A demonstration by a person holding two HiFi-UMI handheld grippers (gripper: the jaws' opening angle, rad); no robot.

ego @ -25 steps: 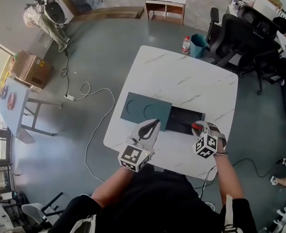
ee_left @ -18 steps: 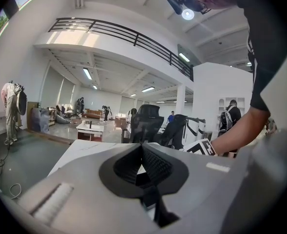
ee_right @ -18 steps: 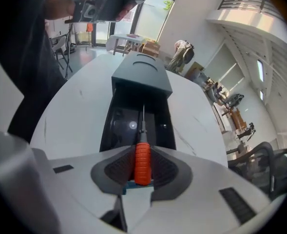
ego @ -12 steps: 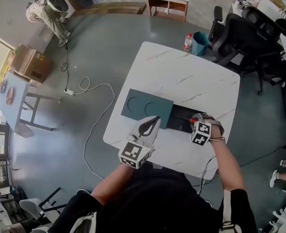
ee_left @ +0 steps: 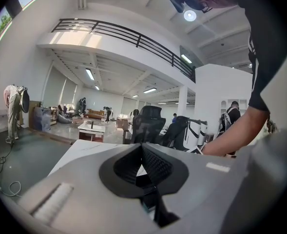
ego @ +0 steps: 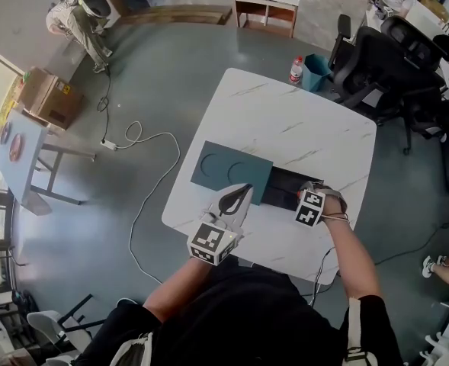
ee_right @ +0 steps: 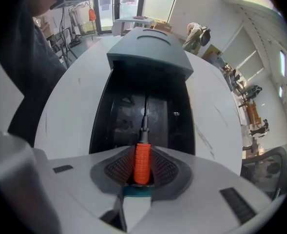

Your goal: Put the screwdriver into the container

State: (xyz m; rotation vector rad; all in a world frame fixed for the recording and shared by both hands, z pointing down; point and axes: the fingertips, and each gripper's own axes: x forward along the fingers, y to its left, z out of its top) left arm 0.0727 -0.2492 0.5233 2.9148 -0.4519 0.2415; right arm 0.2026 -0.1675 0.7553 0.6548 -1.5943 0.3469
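Note:
The screwdriver has a ribbed orange handle and a thin dark shaft. My right gripper is shut on the handle, and the shaft points down into the open black container. In the head view the right gripper hangs over the container's right end, hiding the screwdriver. The dark green lid lies against the container's left side. My left gripper rests shut and empty at the lid's near edge; in its own view the left gripper holds nothing.
The container stands on a white marble table. Black office chairs, a bottle and a blue bin stand beyond the far corner. A white cable runs over the floor at the left.
My right gripper has moved a little left and forward with the screwdriver, further over the container. The orange handle no longer shows in the head view. The left gripper has stayed put.

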